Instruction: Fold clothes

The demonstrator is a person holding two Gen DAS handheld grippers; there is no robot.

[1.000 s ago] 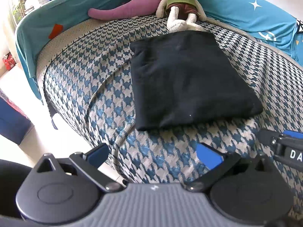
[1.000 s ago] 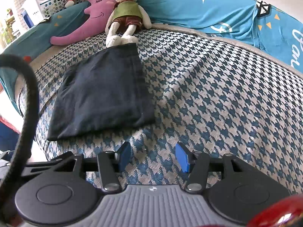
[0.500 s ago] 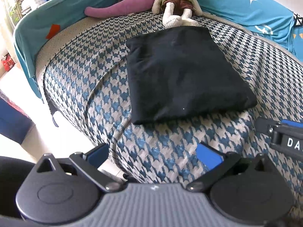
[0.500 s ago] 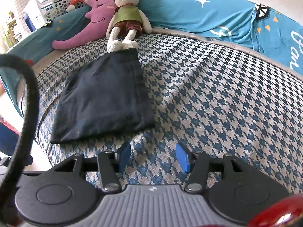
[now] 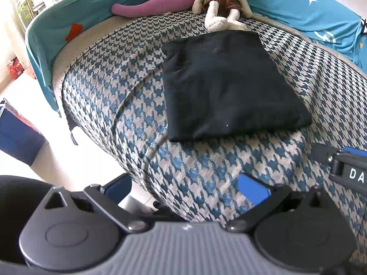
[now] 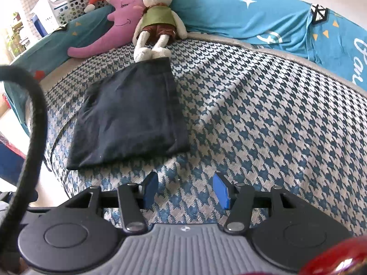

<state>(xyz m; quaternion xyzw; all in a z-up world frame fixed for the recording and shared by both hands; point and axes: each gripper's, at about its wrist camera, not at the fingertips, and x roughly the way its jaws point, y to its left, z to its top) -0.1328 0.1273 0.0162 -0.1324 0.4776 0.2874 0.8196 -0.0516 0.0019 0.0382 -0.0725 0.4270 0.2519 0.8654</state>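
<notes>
Item: black garment, folded into a flat rectangle, lying on the houndstooth bed below the plush rabbit. My left claw and right claw are hanging apart, empty. Since a second ago, only my left view is drifting slightly; I am judging the fold finished.

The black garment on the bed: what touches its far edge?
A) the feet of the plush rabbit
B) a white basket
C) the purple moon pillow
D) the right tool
A: the plush rabbit rests its feet at the far edge of the black garment.
</notes>
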